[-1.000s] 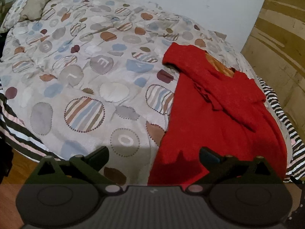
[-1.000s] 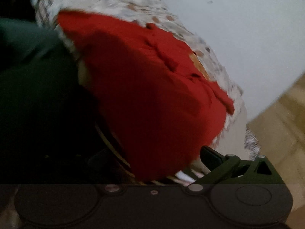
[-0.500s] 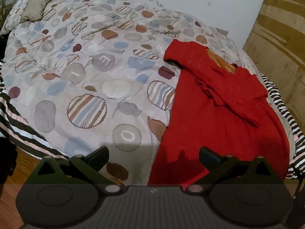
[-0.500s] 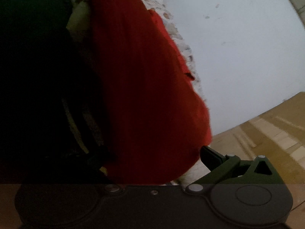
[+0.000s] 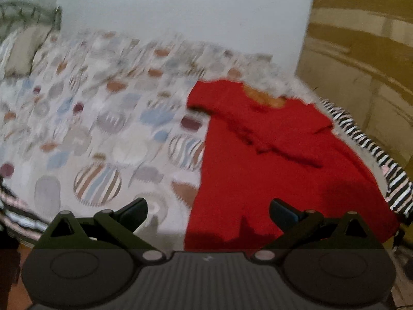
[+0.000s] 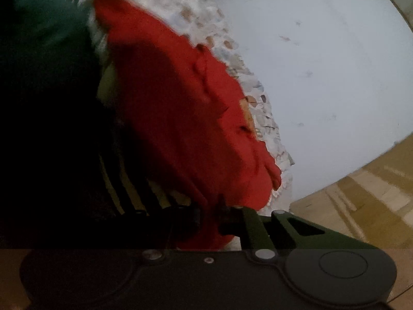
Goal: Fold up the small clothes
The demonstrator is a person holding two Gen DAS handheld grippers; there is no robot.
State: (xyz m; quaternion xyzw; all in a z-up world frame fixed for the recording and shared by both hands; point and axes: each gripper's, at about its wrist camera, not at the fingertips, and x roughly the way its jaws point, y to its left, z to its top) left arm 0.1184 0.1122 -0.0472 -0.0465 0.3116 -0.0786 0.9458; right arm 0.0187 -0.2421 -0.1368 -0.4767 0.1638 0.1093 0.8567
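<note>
Right wrist view: the right tongs (image 6: pixel 209 218) were clamped on the red top's (image 6: pixel 180 118) hem at lower centre. Left tongs (image 5: pixel 207 210) were held apart above the bed (image 5: pixel 103 139).

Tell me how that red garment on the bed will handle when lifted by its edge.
The red garment will probably flop and drape: its sleeve already lies creased. It looks light, thin knit. Pinched at the hem by the right gripper, it will likely sag, dragging on the patterned duvet.

Quilt (image 5: pixel 108 118) pattern blurred; perhaps spots and stripes.
</note>
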